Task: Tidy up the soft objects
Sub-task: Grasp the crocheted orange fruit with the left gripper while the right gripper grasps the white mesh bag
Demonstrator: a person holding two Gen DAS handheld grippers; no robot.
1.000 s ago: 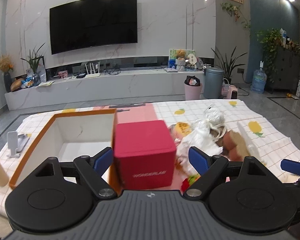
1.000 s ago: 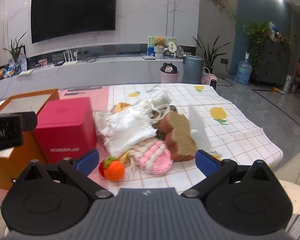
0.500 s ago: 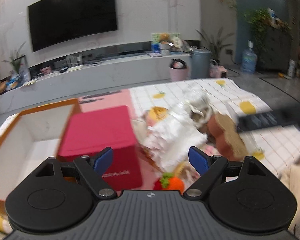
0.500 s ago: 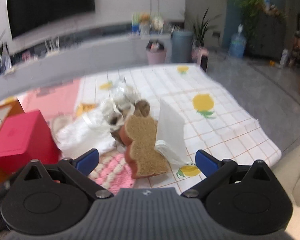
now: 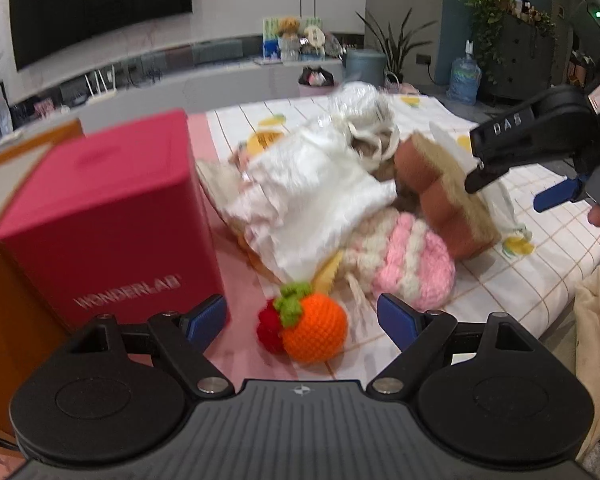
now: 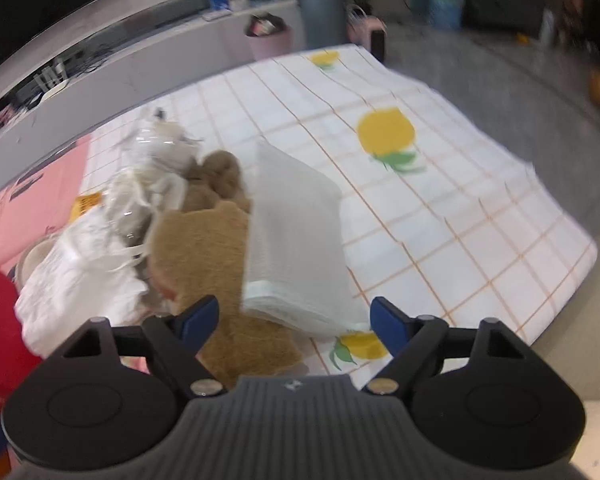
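Observation:
A heap of soft things lies on the checked tablecloth [image 6: 440, 208]: a white cloth [image 5: 308, 196], a pink and cream knitted piece [image 5: 408, 256], a brown sponge-like block [image 5: 440, 196] [image 6: 204, 256], a white folded pack [image 6: 296, 248] and a crocheted orange fruit [image 5: 314, 330]. My left gripper [image 5: 302, 318] is open, just above the orange fruit. My right gripper [image 6: 294, 316] is open over the near end of the white pack and the brown block; it also shows in the left wrist view [image 5: 540, 148].
A red box marked WONDERLAB [image 5: 100, 220] stands left of the heap, against an open orange box [image 5: 4, 280]. The table's right edge drops to the floor [image 6: 580, 240]. A beige cushion [image 5: 596, 320] is at the near right.
Both grippers have moved forward and down toward the heap. The left one swung right from the red box to the orange fruit. The right one closed in on the white pack.

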